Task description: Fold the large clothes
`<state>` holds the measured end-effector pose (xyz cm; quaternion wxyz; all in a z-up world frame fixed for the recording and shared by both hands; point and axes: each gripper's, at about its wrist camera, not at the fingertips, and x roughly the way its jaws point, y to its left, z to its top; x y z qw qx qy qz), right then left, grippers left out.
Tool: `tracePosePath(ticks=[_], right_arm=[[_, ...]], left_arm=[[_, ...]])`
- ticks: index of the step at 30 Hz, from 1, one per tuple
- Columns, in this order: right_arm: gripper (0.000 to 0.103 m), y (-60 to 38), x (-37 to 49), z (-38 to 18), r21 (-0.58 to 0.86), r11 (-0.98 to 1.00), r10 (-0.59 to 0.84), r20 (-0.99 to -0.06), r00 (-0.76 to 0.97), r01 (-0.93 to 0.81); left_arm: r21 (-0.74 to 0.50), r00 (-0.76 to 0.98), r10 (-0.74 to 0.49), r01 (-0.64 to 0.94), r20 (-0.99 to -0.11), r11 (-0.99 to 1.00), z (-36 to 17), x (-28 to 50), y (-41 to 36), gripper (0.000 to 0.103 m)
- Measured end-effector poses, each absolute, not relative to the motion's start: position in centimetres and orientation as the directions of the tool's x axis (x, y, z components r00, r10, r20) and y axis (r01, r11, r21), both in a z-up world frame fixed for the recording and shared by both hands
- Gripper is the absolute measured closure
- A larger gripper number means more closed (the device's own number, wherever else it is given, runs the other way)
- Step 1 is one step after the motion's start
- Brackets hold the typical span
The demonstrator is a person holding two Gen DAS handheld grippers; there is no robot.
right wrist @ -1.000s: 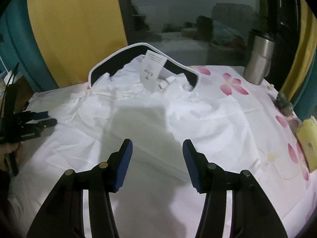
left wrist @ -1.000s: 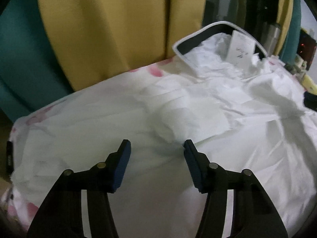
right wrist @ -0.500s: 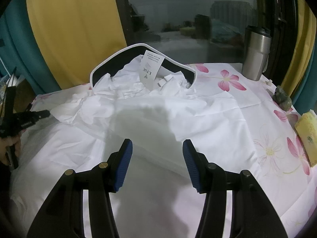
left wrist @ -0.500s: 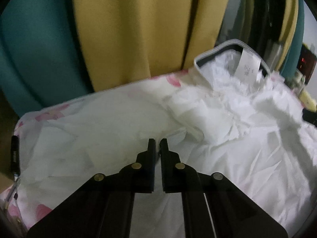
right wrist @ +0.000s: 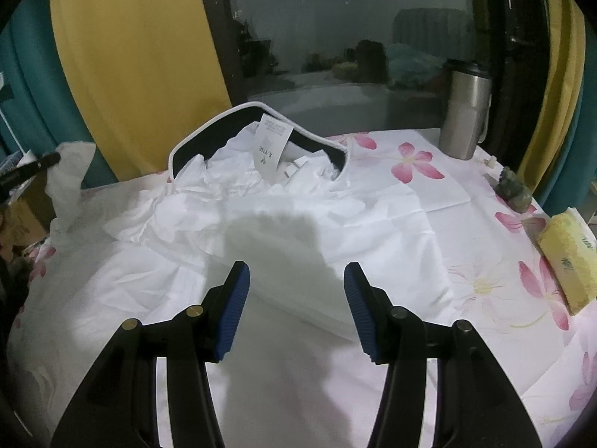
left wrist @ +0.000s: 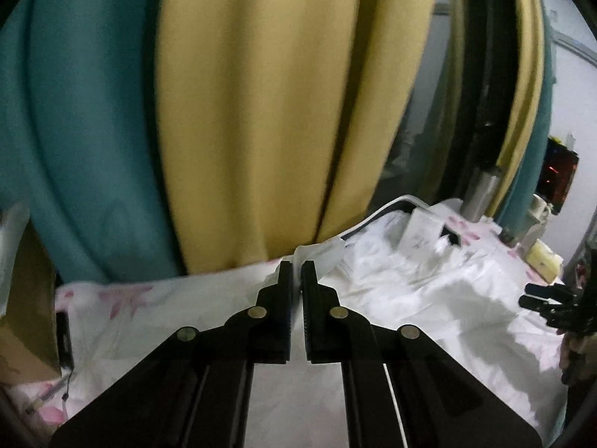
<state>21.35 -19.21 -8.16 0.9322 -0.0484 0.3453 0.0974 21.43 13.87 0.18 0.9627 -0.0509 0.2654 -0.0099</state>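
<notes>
One white garment [right wrist: 283,201] lies spread and creased over the surface [right wrist: 440,186], which is covered by a white cloth printed with pink flowers. Its dark collar [right wrist: 209,130], edged in white, stands up at 12 o'clock in the right wrist view, with one white label [right wrist: 271,148] hanging inside it. The body of the garment is rumpled around the collar and smoother toward 6 o'clock, where a grey shadow falls on it.

The left tongs [left wrist: 297,266] are pressed together on a white fold of the garment [left wrist: 321,252], which stands up from their tips; in the right wrist view that lifted cloth shows at 9 o'clock. A second ago these tongs were spread low over the flat fabric; since then they have closed on it and the view has tipped up, so the curtains fill most of the picture and the collar has dropped toward 3 o'clock.

The right tongs [right wrist: 296,311] are spread, hovering over the garment with nothing between the blue pads [right wrist: 233,311]; their view is almost unchanged, only slightly nearer.

Around the garment: one steel tumbler [right wrist: 466,112] at 1 o'clock, one small greenish figurine [right wrist: 516,190] and one yellow tissue pack [right wrist: 567,257] at 3 o'clock. Yellow [right wrist: 138,59] and teal [left wrist: 82,119] curtains hang behind.
</notes>
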Motion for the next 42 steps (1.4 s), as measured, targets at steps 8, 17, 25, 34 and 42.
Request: tracePosePath(ticks=[8,17,25,34,42], right_arm=[[0.050,-21.9,20.4,-7.5,-0.014,0.978,0.151,-0.639,0.754,-0.208],[0.050,-25.9,20.2,-7.6,0.004,0.983,0.142,-0.640,0.755,-0.181],[0.050,-29.2,20.5,-7.4,0.019,0.989,0.127,-0.633,0.764,-0.149],[0.050,-32.0,20.8,-8.0,0.057,0.991,0.126,-0.642,0.757,-0.118],[0.050,-33.2,21.2,-8.5,0.059,0.993,0.113,-0.654,0.748,-0.099]], left_arm=[[-0.103,0.876,-0.098,0.056,-0.471,0.993,1.5,22.4,8.5,0.098],[-0.117,0.868,-0.165,0.124,-0.469,0.985,1.5,24.6,2.4,0.098],[-0.120,0.833,-0.233,0.200,-0.501,0.972,0.0,26.9,-2.8,0.098],[-0.160,0.760,-0.334,0.296,-0.558,0.942,-3.0,30.1,-8.7,0.098],[-0.192,0.697,-0.399,0.359,-0.596,0.913,-5.8,32.1,-13.1,0.098]])
